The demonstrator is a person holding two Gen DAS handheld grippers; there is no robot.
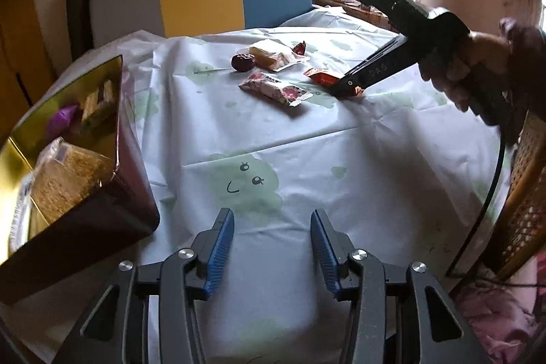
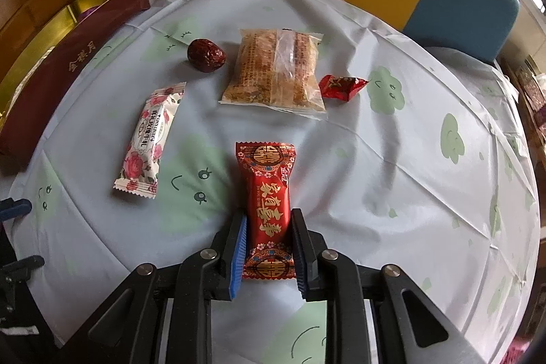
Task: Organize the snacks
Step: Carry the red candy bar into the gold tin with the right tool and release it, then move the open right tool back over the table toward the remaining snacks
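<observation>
Open room: I see a wide bare stretch of the cloth-covered surface [image 1: 358, 152] ahead of my left hand-held gripper [image 1: 272, 248]; the snacks lie well beyond it, toward the far edge.
Edges: the box [image 1: 102, 193] sits at the left edge of the surface, and a woven chair back [image 1: 525, 203] stands at the right edge.
Left hand-held gripper: released, pads apart, nothing between them, held low over the cloth.
Right hand-held gripper [image 2: 268, 248]: clenched on the red snack bar [image 2: 269, 203], gripping its near half; the bar's far end lies on the cloth.
Count on the surface: five loose snacks. One red snack bar, one rose-print bar [image 2: 150, 139], one clear-wrapped cake [image 2: 276, 70], one red date [image 2: 206, 54], one small red candy [image 2: 343, 86].
Spacing: the date lies just left of the cake, the candy just right of it; the rose-print bar lies left of the red bar, apart from it.
Container: the box is dark red outside and gold inside, open on top.
Contents: I make out a clear-wrapped golden cake [image 1: 65, 179] and something purple [image 1: 61, 120]; the reflections blur the rest.
</observation>
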